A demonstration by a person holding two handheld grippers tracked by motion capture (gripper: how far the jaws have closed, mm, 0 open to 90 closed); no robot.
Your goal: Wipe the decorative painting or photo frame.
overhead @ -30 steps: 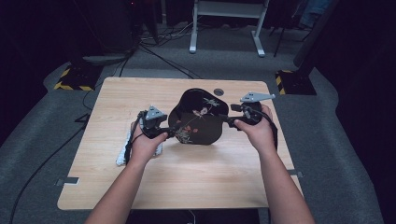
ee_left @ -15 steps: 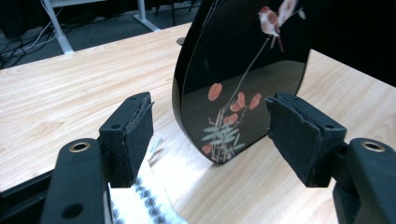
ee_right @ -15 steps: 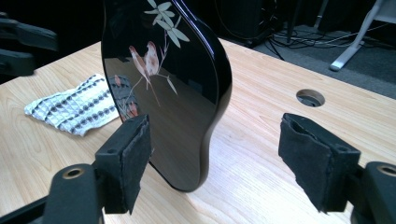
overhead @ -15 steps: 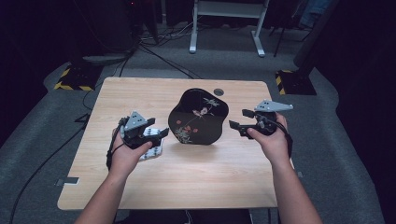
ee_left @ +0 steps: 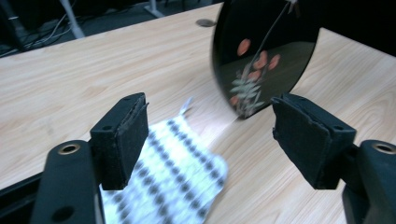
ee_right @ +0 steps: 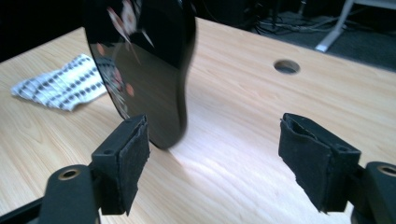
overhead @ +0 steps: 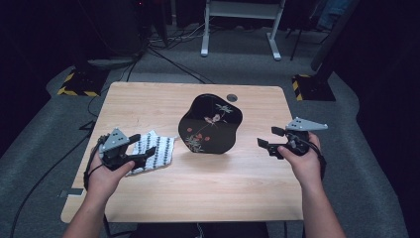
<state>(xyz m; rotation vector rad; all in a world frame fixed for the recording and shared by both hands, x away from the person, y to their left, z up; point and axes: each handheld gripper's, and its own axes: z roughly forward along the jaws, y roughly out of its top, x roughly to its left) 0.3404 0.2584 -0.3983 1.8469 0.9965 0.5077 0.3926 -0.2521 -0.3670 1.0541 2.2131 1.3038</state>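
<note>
1. The left gripper (overhead: 141, 147) hovered near the table's (overhead: 208, 188) left edge, jaws spread wide and empty, above a patterned cloth (overhead: 154, 150).
2. A black floral tray (overhead: 210, 125) stood on edge at mid-table.
3. The right gripper (overhead: 270, 139), near the right edge, gaped wide, holding nothing.

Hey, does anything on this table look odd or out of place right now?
Yes: the glossy black lacquer tray with painted flowers stands on its edge mid-table, unsupported, with both grippers apart from it. The patterned white cloth lies crumpled beside it.
</note>
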